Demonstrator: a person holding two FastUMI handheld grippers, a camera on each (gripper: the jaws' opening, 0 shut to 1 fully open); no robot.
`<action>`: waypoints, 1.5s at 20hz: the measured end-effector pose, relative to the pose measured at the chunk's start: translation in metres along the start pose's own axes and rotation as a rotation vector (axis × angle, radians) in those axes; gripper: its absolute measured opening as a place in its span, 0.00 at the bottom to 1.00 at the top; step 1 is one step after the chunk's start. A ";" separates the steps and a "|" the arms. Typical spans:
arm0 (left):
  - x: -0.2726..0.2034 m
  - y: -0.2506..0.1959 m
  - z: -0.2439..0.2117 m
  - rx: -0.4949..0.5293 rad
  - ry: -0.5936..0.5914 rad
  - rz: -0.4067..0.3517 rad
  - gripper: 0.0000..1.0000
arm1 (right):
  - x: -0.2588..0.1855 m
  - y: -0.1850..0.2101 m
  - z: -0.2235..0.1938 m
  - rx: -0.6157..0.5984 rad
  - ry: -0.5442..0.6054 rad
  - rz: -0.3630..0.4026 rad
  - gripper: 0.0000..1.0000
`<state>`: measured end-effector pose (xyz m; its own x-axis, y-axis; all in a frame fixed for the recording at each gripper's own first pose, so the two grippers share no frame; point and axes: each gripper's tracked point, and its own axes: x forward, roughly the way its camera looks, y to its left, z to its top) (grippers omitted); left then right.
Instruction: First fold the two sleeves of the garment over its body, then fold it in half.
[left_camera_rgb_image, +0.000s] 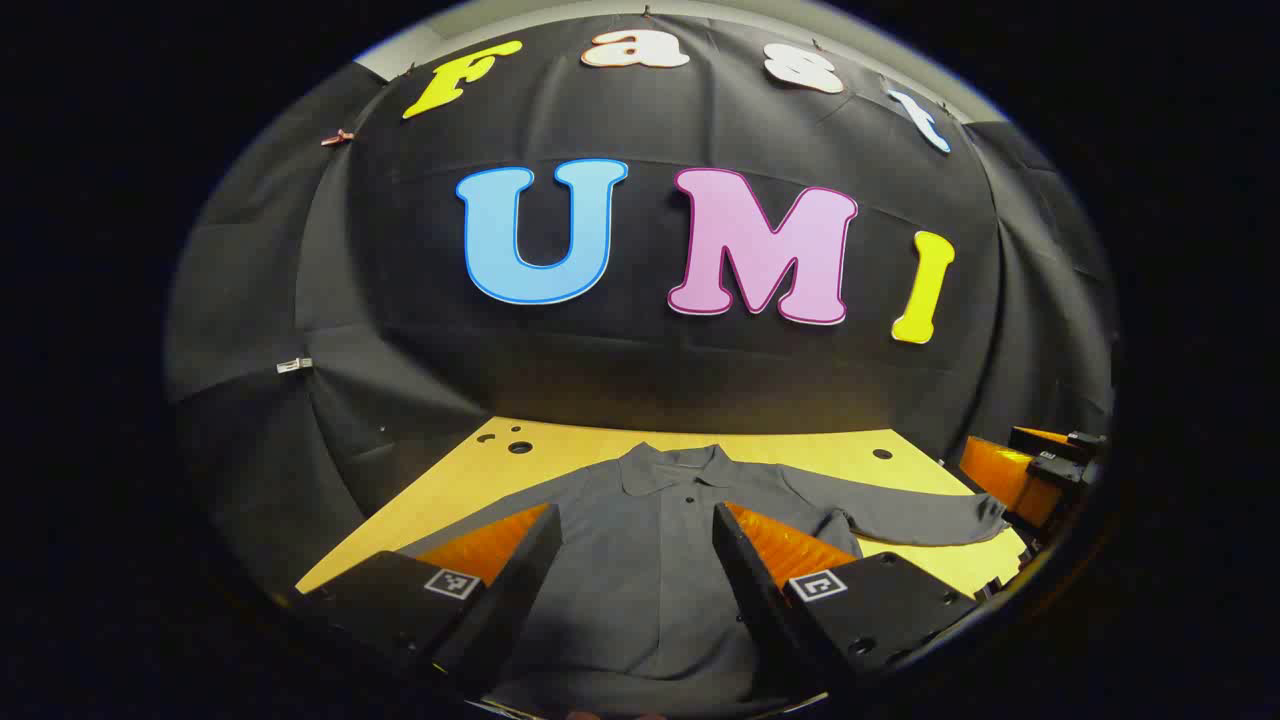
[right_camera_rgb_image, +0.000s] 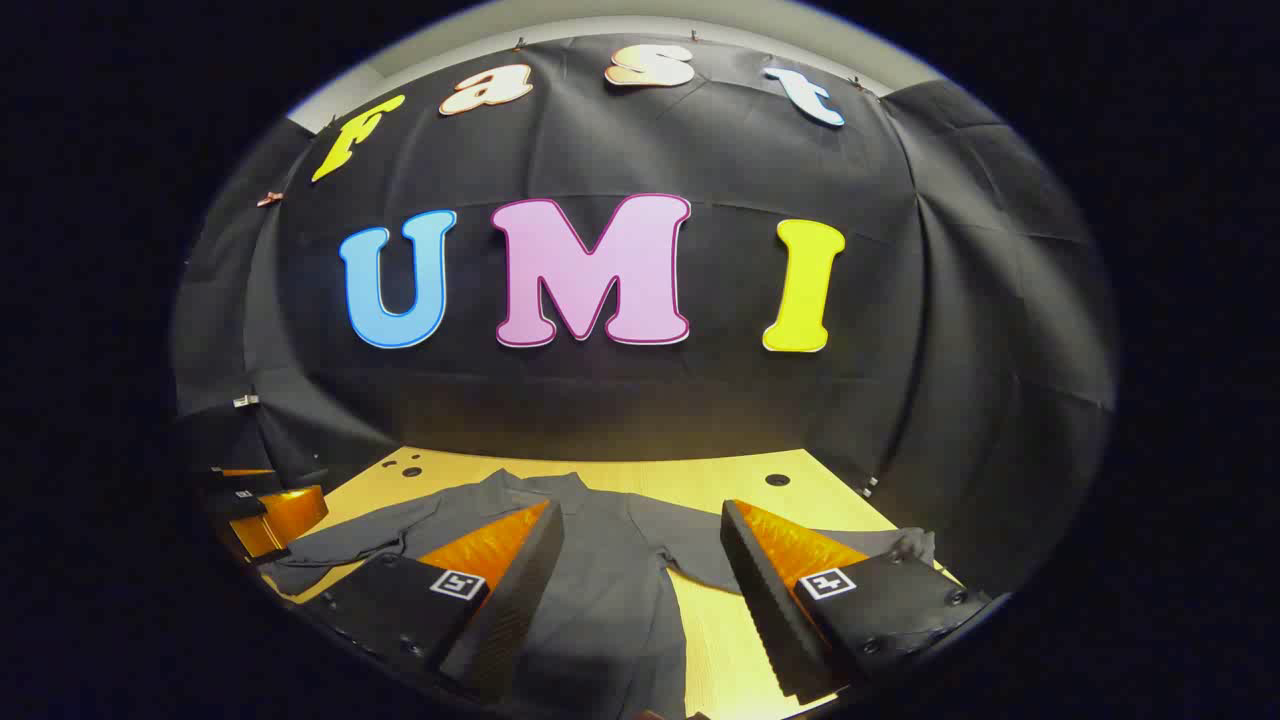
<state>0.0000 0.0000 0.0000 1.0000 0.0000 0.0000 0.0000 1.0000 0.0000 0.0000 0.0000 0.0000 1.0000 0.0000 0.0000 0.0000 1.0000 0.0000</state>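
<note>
In the left gripper view the left tongs (left_camera_rgb_image: 632, 545) stand spread wide above the body of a grey collared shirt (left_camera_rgb_image: 650, 560), their fingers apart and pinching nothing. In the right gripper view the right tongs (right_camera_rgb_image: 640, 545) are likewise spread, holding nothing, with one finger over the shirt's (right_camera_rgb_image: 600, 590) body and the other over its sleeve (right_camera_rgb_image: 700, 545) and the bare table (right_camera_rgb_image: 720, 650) beside it. The shirt lies flat and face up on the light wooden table (left_camera_rgb_image: 450, 490), collar (left_camera_rgb_image: 672, 465) toward the booth's back wall, buttons down the front placket, and both sleeves stretched out to the sides, unfolded. In the left gripper view the shirt's sleeve (left_camera_rgb_image: 900, 515) runs toward the right tongs (left_camera_rgb_image: 1035, 470) at the far right edge, its cuff close to them. In the right gripper view the opposite sleeve (right_camera_rgb_image: 350, 545) reaches toward the left tongs (right_camera_rgb_image: 262, 510) at the far left edge. Round holes (left_camera_rgb_image: 519, 447) dot the table near the wall.
</note>
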 end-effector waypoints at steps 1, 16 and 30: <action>0.001 0.000 0.003 0.001 -0.005 -0.001 0.96 | 0.003 -0.001 0.000 -0.012 -0.005 -0.004 0.98; 0.018 0.030 0.020 -0.004 -0.050 0.051 0.96 | 0.033 0.011 0.016 -0.006 -0.056 0.036 0.98; 0.023 0.027 -0.005 -0.002 0.013 0.058 0.96 | 0.069 -0.076 -0.025 0.018 0.067 -0.127 0.98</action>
<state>0.0226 0.0271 -0.0053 0.9982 0.0583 -0.0133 -0.0584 0.9983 -0.0020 0.0692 -0.0758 -0.0249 0.9897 -0.1259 -0.0682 0.1271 0.9918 0.0137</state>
